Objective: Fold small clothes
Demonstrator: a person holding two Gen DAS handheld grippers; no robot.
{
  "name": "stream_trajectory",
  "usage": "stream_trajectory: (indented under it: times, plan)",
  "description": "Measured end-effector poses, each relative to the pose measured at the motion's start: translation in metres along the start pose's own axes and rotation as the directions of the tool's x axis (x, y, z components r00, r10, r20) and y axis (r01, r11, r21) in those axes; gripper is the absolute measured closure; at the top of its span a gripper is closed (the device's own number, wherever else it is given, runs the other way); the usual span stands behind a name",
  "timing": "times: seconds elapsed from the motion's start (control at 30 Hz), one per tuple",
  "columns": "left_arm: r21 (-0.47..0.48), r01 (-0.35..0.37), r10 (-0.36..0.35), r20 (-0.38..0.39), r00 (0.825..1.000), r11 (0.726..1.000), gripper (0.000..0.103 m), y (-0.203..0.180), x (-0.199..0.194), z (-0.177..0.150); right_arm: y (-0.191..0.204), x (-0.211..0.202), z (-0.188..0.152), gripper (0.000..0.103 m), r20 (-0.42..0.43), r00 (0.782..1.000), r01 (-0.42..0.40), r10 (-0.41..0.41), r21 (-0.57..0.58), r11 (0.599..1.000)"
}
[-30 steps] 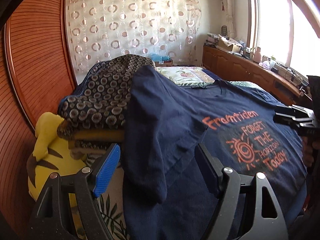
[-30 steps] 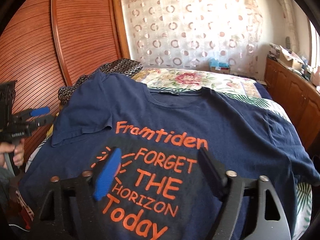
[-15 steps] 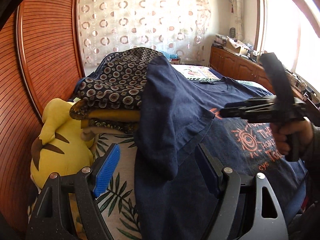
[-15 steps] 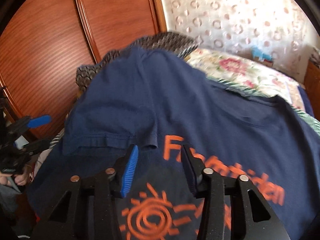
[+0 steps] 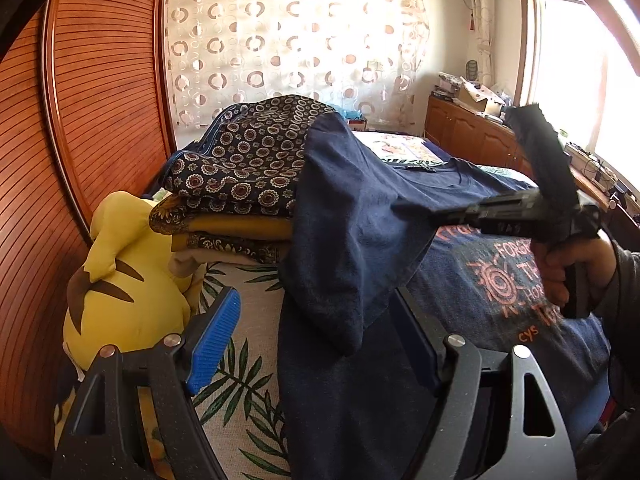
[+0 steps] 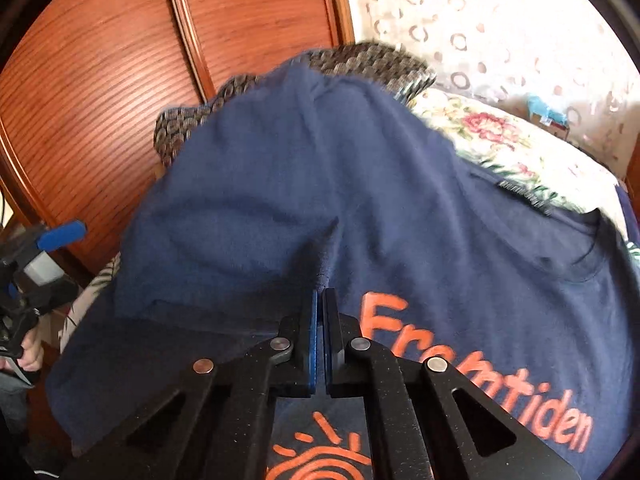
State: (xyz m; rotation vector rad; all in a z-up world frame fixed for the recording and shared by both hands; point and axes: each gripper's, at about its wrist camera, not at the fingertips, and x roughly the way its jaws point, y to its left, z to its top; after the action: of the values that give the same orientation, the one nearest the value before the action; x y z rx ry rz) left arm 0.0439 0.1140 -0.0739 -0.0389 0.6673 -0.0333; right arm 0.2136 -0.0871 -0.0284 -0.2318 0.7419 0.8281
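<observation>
A navy T-shirt (image 5: 460,280) with orange print lies face up across the bed. Its left sleeve (image 5: 344,240) is draped over the stack of folded clothes and hangs down in front of my left gripper (image 5: 316,340), which is open and holds nothing. My right gripper (image 6: 320,300) is shut on the sleeve (image 6: 240,240) near its hem by the armpit, and the cloth puckers into the jaws. In the left wrist view the right gripper (image 5: 404,208) reaches in from the right, held by a hand (image 5: 568,268).
A stack of folded patterned clothes (image 5: 248,168) sits at the bed's left edge, with a yellow plush toy (image 5: 120,280) beside it. Wooden wardrobe doors (image 6: 100,80) stand close on the left. A low wooden cabinet (image 5: 472,136) runs under the window on the right.
My right gripper swung left across the shirt to the sleeve and shut on its cloth. The left gripper shifted slightly, then held still, open.
</observation>
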Motion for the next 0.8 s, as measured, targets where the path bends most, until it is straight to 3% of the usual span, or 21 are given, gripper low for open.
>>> stream_trajectory:
  times: [0.17, 0.33, 0.4, 0.5, 0.63, 0.8]
  plan:
    - [0.005, 0.01, -0.01, 0.011, 1.0, 1.0, 0.025, -0.004, -0.002, 0.003, -0.025, -0.026, 0.005, 0.101, 0.075, 0.994, 0.07, -0.075, 0.064, 0.995]
    - [0.009, 0.024, -0.024, 0.01, 1.0, 1.0, 0.025, -0.013, 0.005, 0.01, -0.033, -0.026, -0.001, 0.1, 0.047, 0.994, 0.091, -0.094, 0.075, 0.993]
    - [0.017, 0.035, -0.035, 0.01, 0.999, 0.999, 0.025, -0.019, 0.01, 0.013, -0.031, -0.029, -0.006, 0.082, 0.045, 0.994, 0.1, -0.103, 0.062, 0.993]
    - [0.026, 0.05, -0.05, 0.004, 0.999, 0.998, 0.025, -0.029, 0.019, 0.017, -0.035, -0.04, -0.015, 0.065, 0.049, 0.992, 0.115, -0.119, 0.071, 0.991]
    - [0.03, 0.084, -0.084, -0.023, 0.996, 0.996, 0.025, -0.041, 0.035, 0.02, -0.05, -0.071, -0.033, 0.065, 0.023, 0.983, 0.181, -0.184, 0.094, 0.979]
    - [0.062, 0.102, -0.099, -0.055, 0.994, 0.993, 0.025, -0.061, 0.053, 0.025, -0.076, -0.107, -0.07, 0.065, -0.005, 0.952, 0.305, -0.307, 0.136, 0.943]
